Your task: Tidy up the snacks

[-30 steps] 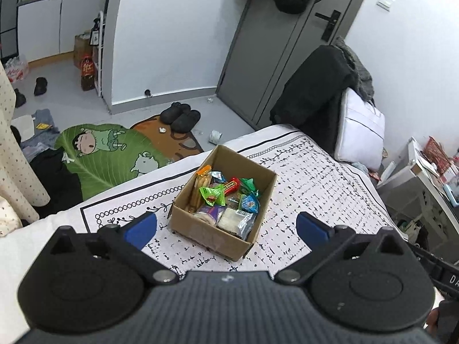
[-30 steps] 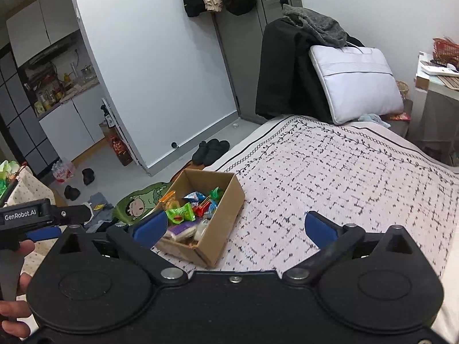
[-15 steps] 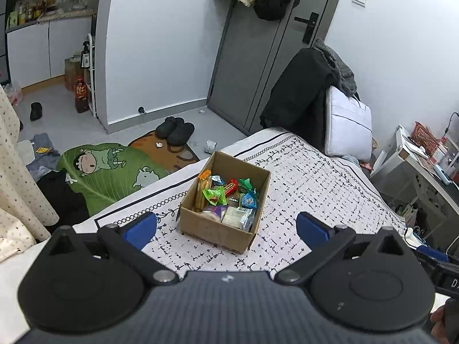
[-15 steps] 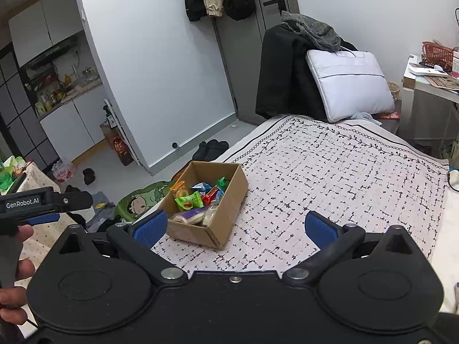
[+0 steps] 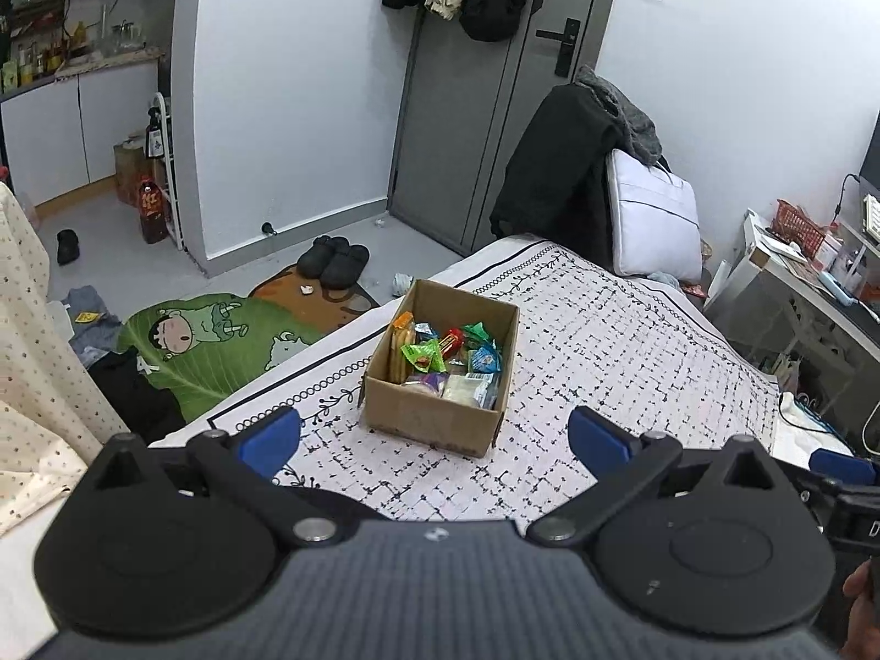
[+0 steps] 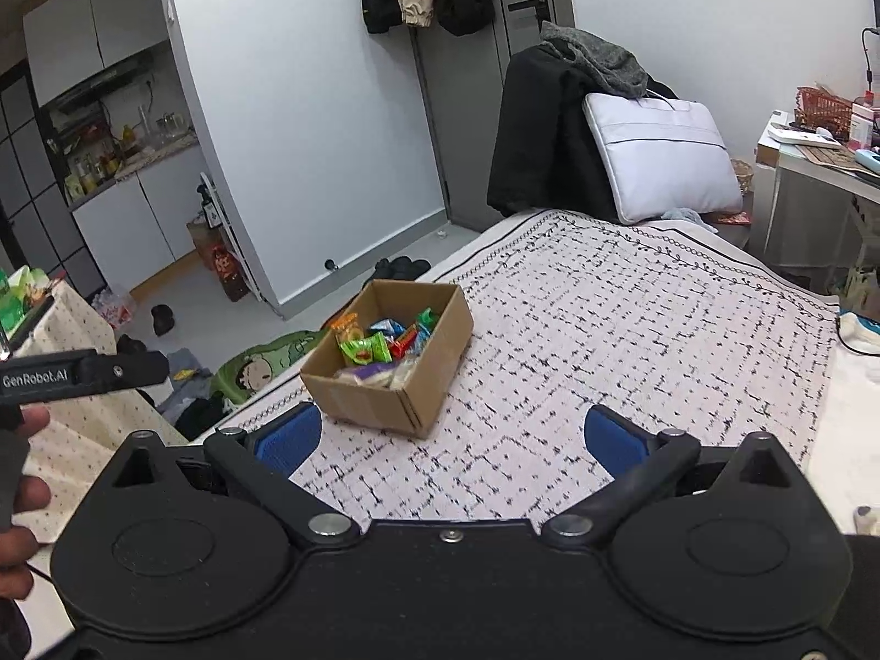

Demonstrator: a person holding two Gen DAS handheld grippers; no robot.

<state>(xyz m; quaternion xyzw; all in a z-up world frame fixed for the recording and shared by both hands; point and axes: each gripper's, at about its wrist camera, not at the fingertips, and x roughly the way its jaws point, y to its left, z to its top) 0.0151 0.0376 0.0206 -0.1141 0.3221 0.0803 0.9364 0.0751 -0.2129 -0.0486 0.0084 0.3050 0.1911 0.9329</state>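
An open cardboard box [image 5: 434, 418] stands on the patterned bedspread [image 5: 605, 363]. It holds several wrapped snacks [image 5: 440, 355] in green, red, blue and orange. The box also shows in the right wrist view [image 6: 379, 404] with the snacks [image 6: 379, 346] inside. My left gripper [image 5: 434, 434] is open and empty, held back from the box's near side. My right gripper [image 6: 451, 437] is open and empty, held back from the box's near right corner. The left gripper's body [image 6: 82, 374] shows at the left edge of the right wrist view.
A white pillow [image 5: 652, 223] and a dark coat on a chair [image 5: 555, 176] stand at the bed's far end. A desk with clutter [image 5: 808, 286] is at the right. A green cartoon mat [image 5: 209, 346] and slippers [image 5: 335, 261] lie on the floor left of the bed.
Both grippers have pulled back and up from the box, which now looks smaller and farther away. Both stay open and empty. The box has not moved.
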